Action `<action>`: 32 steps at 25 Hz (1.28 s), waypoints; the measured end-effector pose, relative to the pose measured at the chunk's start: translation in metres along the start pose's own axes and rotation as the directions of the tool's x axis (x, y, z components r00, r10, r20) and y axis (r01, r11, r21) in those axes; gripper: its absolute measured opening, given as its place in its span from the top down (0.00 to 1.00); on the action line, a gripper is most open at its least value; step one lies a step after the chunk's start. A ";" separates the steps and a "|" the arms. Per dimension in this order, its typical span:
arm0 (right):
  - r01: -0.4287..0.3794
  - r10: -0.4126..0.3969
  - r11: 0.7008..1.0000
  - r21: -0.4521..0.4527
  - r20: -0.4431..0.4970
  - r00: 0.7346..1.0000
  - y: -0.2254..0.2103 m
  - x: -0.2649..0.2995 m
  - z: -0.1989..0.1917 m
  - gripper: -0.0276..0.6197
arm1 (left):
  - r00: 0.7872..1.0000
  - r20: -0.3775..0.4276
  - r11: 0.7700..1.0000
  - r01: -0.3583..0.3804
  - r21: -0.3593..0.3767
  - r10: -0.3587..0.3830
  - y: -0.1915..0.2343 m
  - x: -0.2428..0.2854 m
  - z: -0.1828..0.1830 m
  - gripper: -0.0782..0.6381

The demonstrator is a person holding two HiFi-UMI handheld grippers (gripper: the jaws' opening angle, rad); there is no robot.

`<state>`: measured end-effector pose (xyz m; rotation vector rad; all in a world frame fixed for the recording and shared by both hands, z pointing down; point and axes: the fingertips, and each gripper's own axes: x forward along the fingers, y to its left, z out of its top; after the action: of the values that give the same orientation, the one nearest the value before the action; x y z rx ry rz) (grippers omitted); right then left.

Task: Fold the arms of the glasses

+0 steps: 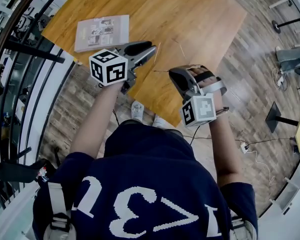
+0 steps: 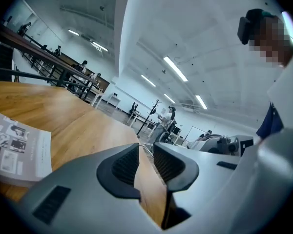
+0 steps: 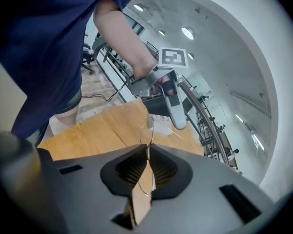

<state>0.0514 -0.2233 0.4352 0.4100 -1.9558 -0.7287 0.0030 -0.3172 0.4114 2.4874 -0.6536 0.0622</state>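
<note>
Above the near edge of the tabletop (image 1: pixel 190 24), the glasses (image 1: pixel 160 70) are hanging in the air, not lying on the wood. They are made of very thin wire and are hard to see. The right gripper (image 1: pixel 174 75) is holding them. Its fingers are squeezing together on the wire frame, with one round rim (image 3: pixel 147 128) sticking out past the tips and another loop showing lower down in the gap. So the frame seems to be running along the fingers, not across them.

In the head view, thin wires are reaching out from the pinch, to the left and away over the tabletop. These look like the arms, and they seem to be standing open.

The left gripper (image 1: pixel 149 51) is waiting just to the left of the glasses, pointing its tips at them. Its fingers are only a little apart and are holding nothing. In its own view the wires (image 2: pixel 145 149) are showing just past the tips. I think this hand is the one to push an arm in, because it is free and is sitting on the side the arms are pointing to.

A booklet (image 1: pixel 102 32) is lying flat farther back on the left, well away from both grippers.
</note>
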 end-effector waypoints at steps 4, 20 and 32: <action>-0.002 0.002 1.000 -0.022 0.004 1.000 0.002 -0.004 0.006 0.90 | 0.997 -0.035 0.997 0.067 -0.048 -0.069 -0.007 0.007 -0.006 0.79; 0.012 -0.009 0.997 -0.080 0.032 0.999 0.003 -0.008 0.016 0.90 | 0.871 -0.101 0.840 0.425 -0.336 -0.481 -0.067 0.023 -0.037 0.83; -0.008 0.015 0.993 -0.118 0.056 0.998 0.018 -0.013 0.030 0.90 | 0.999 -0.015 0.995 0.051 -0.084 -0.052 0.025 0.044 0.017 0.73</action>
<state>0.0315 -0.1932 0.4273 0.3090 -1.9545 -0.8519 0.0285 -0.3632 0.4178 2.4190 -0.5730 0.0364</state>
